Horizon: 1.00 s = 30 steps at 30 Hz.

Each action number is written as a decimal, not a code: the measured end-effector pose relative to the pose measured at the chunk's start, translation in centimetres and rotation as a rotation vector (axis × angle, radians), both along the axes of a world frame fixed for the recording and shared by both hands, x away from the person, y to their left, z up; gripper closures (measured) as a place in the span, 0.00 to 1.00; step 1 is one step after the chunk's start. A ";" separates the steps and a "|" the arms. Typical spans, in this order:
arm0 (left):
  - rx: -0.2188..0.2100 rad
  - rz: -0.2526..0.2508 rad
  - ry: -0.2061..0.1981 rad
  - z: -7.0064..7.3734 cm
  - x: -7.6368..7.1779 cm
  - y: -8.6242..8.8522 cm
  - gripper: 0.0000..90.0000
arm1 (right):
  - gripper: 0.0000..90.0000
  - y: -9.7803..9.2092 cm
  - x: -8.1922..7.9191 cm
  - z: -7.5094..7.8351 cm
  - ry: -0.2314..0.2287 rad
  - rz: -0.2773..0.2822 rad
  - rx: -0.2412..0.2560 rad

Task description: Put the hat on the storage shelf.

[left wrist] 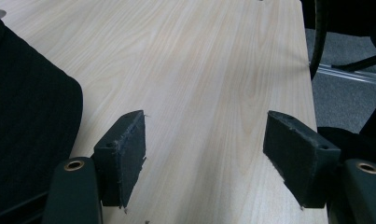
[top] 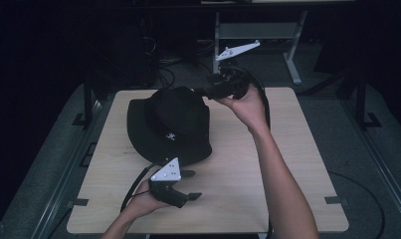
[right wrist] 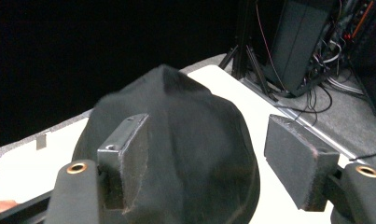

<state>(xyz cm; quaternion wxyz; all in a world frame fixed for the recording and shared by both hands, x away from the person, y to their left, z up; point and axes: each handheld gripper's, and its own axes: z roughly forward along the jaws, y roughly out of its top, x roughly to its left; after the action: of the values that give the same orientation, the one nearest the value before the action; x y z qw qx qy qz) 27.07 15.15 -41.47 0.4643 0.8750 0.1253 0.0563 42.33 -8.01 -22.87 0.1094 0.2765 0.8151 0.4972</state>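
Observation:
A black brimmed hat (top: 170,124) with a small white emblem lies on the light wooden table (top: 267,164), left of its middle. My right gripper (top: 202,91) hovers at the hat's far right side, open, pointing left at the crown. In the right gripper view the hat's crown (right wrist: 190,158) sits just beyond the spread jaws of my right gripper (right wrist: 206,133), and nothing is held. My left gripper (top: 192,184) is low near the front edge, just in front of the brim, open. In the left gripper view the left gripper (left wrist: 204,128) has bare table between its pads, with the brim (left wrist: 27,121) at left.
Bare wood stretches across the table's right half (left wrist: 213,56). Behind the table stand a grey desk frame (top: 292,55) and tangled cables (top: 160,59) on the carpet. Dark equipment and wires (right wrist: 311,51) sit off the table's far edge. A black cable (top: 136,181) trails from the left gripper.

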 end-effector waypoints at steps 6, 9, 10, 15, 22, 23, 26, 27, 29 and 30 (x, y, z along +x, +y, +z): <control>-0.005 0.005 0.000 -0.1 0.1 -0.1 0.32 | 0.32 -1.8 -0.4 -1.3 0.021 -0.026 -0.001; -0.005 0.006 0.000 -0.1 0.1 -0.1 0.32 | 0.31 -3.1 -0.8 -1.9 0.032 -0.049 0.000; -0.004 0.006 0.000 -0.1 0.1 -0.1 0.32 | 0.31 -3.1 -0.8 -1.9 0.032 -0.049 0.000; -0.005 0.008 -0.003 -0.1 0.1 -0.1 0.32 | 0.30 -4.4 -1.3 -2.3 0.034 -0.072 0.000; 0.003 0.009 -0.006 -0.1 0.1 0.0 0.32 | 0.29 -5.9 -2.3 -2.9 0.044 -0.096 -0.004; 0.002 0.009 -0.005 -0.1 0.1 -0.1 0.32 | 0.29 -6.4 -2.6 -3.1 0.041 -0.102 -0.008; -0.001 0.010 -0.006 -0.1 0.1 -0.1 0.32 | 0.29 -6.7 -2.9 -3.3 0.042 -0.108 -0.008; 0.000 0.011 -0.002 -0.1 0.1 -0.1 0.32 | 0.29 -6.9 -3.0 -3.4 0.043 -0.110 -0.007; 0.003 0.011 -0.004 -0.1 0.1 -0.2 0.32 | 0.28 -7.5 -3.5 -3.8 0.050 -0.120 -0.011; 0.003 0.010 -0.003 -0.1 0.0 -0.2 0.32 | 0.28 -7.5 -3.5 -3.8 0.050 -0.120 -0.011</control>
<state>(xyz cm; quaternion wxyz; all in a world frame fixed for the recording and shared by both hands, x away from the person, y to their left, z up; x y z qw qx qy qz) 27.11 14.99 -41.61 0.4630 0.8748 0.1291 0.0603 38.87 -15.49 -26.71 0.1201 0.3364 0.8022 0.4785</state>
